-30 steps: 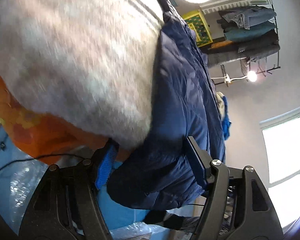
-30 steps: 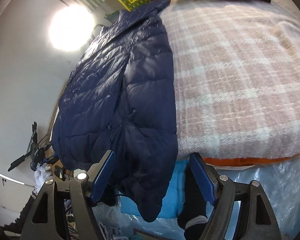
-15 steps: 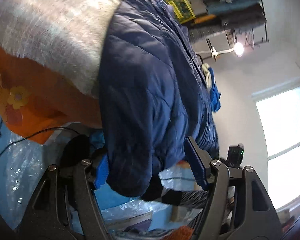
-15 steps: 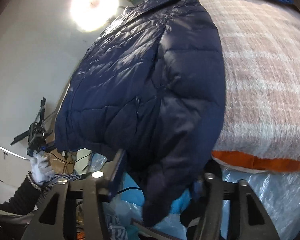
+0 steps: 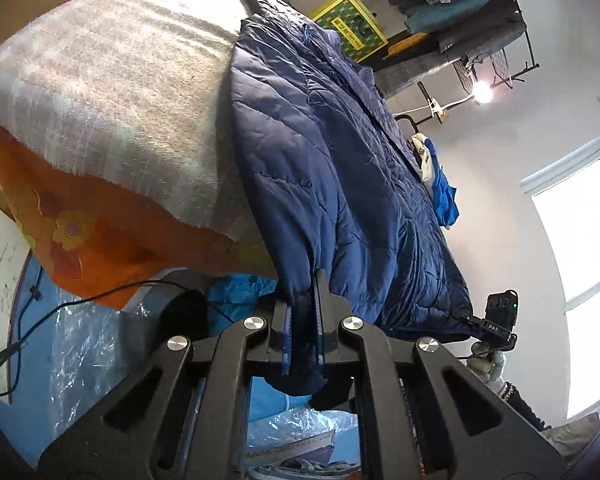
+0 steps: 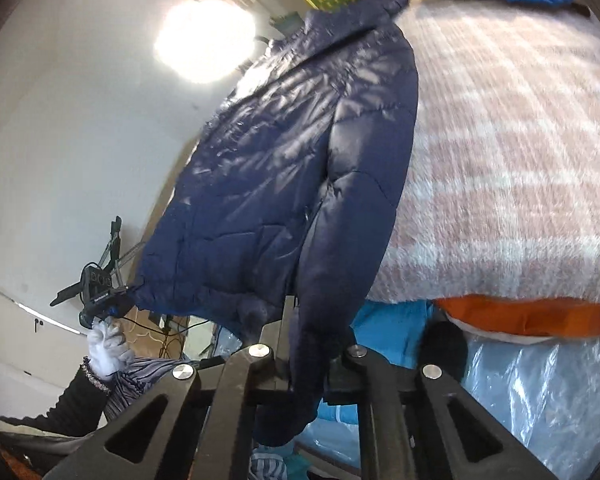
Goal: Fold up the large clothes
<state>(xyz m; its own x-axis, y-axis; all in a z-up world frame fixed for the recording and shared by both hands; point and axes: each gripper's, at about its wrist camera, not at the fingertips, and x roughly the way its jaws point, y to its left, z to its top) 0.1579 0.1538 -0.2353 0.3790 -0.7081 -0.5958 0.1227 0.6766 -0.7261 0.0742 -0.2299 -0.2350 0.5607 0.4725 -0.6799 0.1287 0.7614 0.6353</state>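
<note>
Overhanging the bed (image 6: 520,160), a shiny navy quilted jacket (image 5: 340,168) has each cuff pinched by the left hand-held gripper (image 5: 302,320) and right hand-held gripper (image 6: 308,344).

A navy quilted jacket (image 5: 340,184) of smooth cloth with a slight sheen was seen, its stitched panels glossed by light. It was laid on a fuzzy, matt woven blanket (image 6: 512,148) in pale plaid. An orange printed cloth (image 5: 96,248) and crinkled, glossy clear plastic sheeting (image 6: 540,392) were seen beneath. The tongs (image 5: 302,320) were of matt black plastic with bright metal screw heads.
</note>
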